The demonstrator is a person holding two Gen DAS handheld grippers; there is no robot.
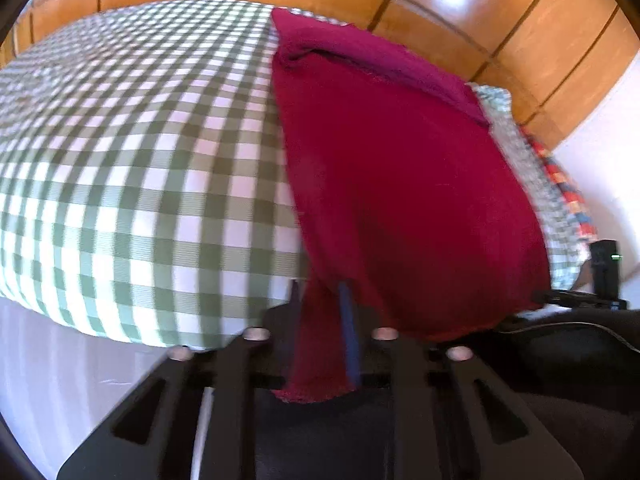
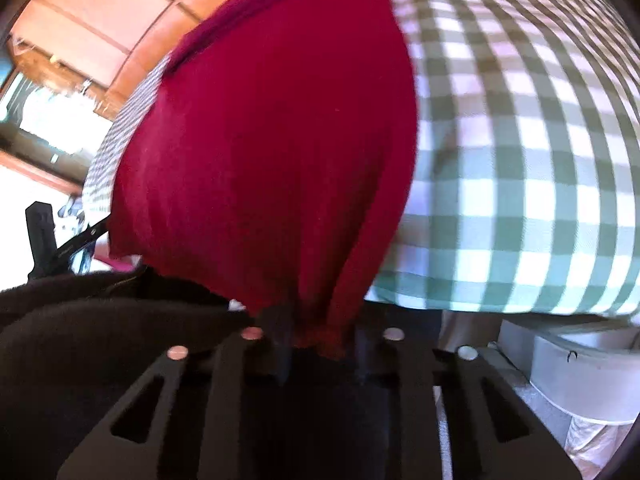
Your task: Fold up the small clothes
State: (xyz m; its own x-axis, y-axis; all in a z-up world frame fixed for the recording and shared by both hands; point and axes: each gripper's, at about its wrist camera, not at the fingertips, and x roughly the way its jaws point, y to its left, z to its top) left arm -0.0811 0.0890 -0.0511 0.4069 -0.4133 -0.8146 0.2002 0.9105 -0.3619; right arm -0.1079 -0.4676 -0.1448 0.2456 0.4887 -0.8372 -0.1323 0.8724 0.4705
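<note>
red garment (image 1: 400, 184): matt knit cloth | checked cover (image 1: 140, 160): woven cloth | wall panels (image 1: 500, 12): glossy wood

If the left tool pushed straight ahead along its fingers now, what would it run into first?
The red cloth: the left tool is already shut on its near edge, and the cloth fills the line ahead. Behind it probably lies the green checked cover, though depth is unclear.

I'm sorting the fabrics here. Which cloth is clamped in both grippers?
The plain red cloth: its near edge is pinched by the left gripper and right gripper. The green checked cloth lies flat beneath, ungripped.
</note>
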